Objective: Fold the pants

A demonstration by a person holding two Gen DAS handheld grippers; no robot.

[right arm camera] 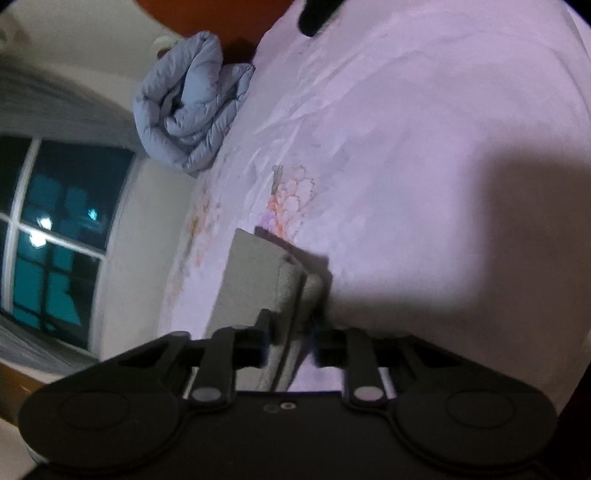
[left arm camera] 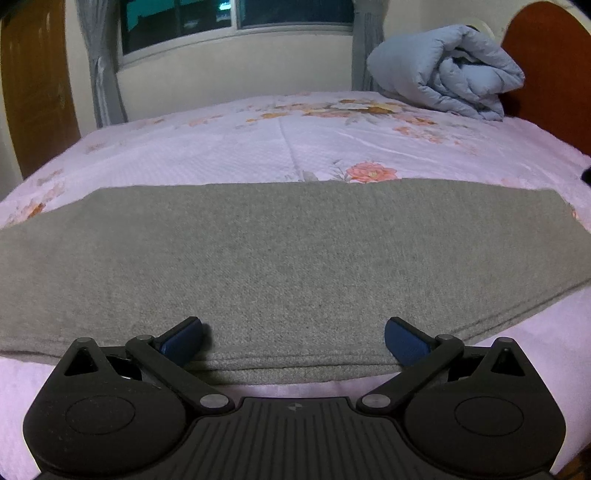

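The left gripper (left arm camera: 293, 341) gapes over the pants (left arm camera: 295, 258); the right gripper (right arm camera: 291, 341) pinches 1 end. Next, probably: left clamps the near edge, lifting together.

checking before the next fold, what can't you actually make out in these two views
- Left wrist view: both ends of the grey pants run past the frame edges.
- Right wrist view: motion blur smears the right gripper and the pants edge it pinches.
- Right wrist view: dark object at the top is cut off, unidentifiable.
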